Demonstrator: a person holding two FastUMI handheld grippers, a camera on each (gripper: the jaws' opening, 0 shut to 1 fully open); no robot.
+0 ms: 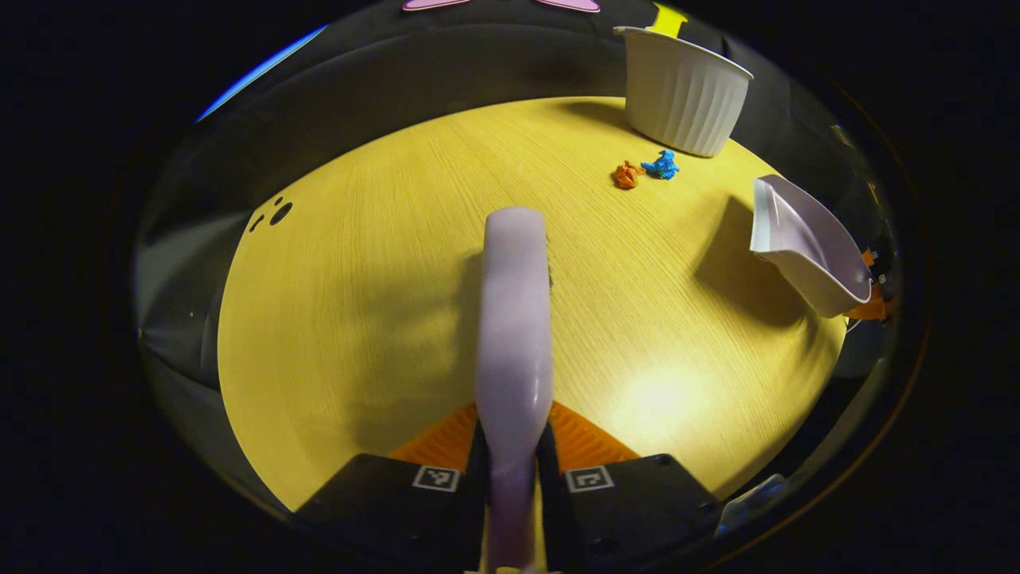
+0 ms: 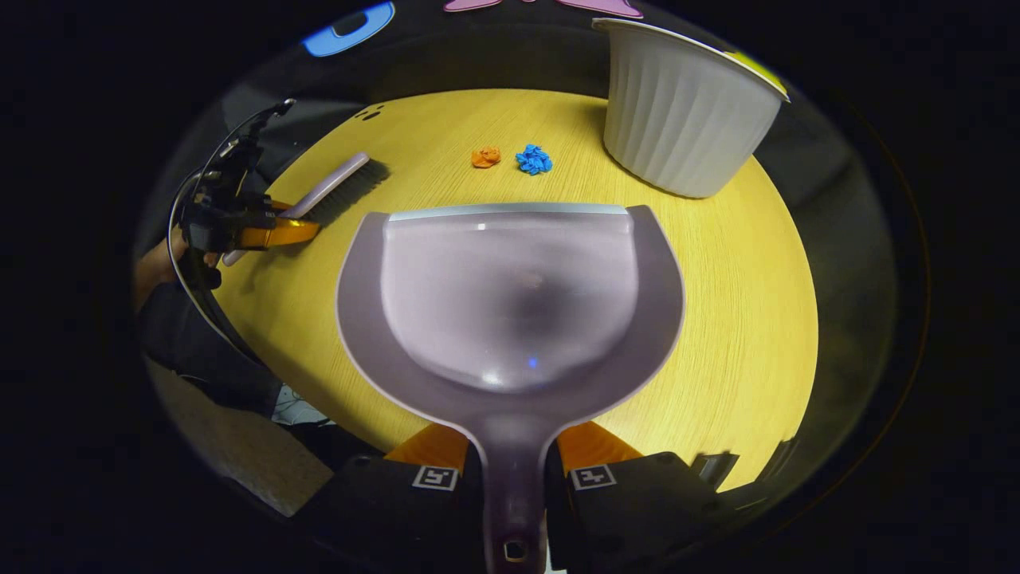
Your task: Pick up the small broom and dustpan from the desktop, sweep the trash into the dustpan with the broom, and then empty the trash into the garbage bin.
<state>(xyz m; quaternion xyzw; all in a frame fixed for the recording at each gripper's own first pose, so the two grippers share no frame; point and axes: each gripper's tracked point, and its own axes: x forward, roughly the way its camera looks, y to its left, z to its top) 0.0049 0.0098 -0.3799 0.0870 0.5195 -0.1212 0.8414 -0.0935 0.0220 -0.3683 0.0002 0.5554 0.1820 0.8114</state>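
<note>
Left gripper view, left to right: pale wooden desktop spread across the middle. At 6 o'clock, left gripper clamped narrow on the handle of the small broom, both fingers pressed against it; handle running straight up toward 12 o'clock from between them, bristle end hidden beneath. Toward 1 o'clock, orange scrap just beside blue scrap, well apart from the broom. Behind them, near 1 o'clock, ribbed white garbage bin upright on the desktop. At 3 o'clock, dustpan lifted and tilted, the other gripper partly visible behind it.

Right gripper view, left to right: at 9 o'clock, a hand holding the left gripper, broom slanted up toward 10 o'clock with dark bristles low to the wood; touching or not, unclear. At 6 o'clock, right gripper closed tight on the dustpan's stem, scoop open directly ahead, front lip toward 12 o'clock. Beyond the lip, both scraps near 12 o'clock, apart from it. Bin at 1 o'clock, near the scraps.
</note>
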